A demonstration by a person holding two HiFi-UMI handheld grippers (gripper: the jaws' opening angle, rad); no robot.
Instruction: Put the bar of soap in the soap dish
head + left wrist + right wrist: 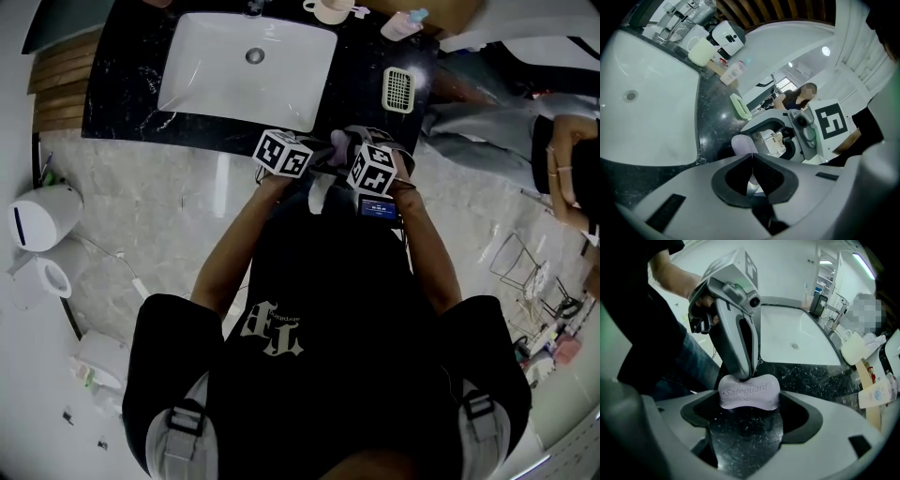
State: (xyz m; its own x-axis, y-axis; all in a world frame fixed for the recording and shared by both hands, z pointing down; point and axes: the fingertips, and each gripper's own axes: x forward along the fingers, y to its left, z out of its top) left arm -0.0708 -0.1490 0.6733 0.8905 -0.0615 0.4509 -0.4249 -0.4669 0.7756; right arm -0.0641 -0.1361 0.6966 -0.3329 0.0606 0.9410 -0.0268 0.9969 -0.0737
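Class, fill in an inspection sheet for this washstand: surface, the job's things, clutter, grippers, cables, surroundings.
Surface: black marble counter with a white sink.
Job's things: bar of soap at the counter's front edge; soap dish empty, right of the sink.
Clutter: cup and bottle at the back.
Grippers: right gripper clamps the soap by its ends; left gripper shut, tips against the soap.
Cables: white cable on the floor.
Surroundings: another person, wire rack.
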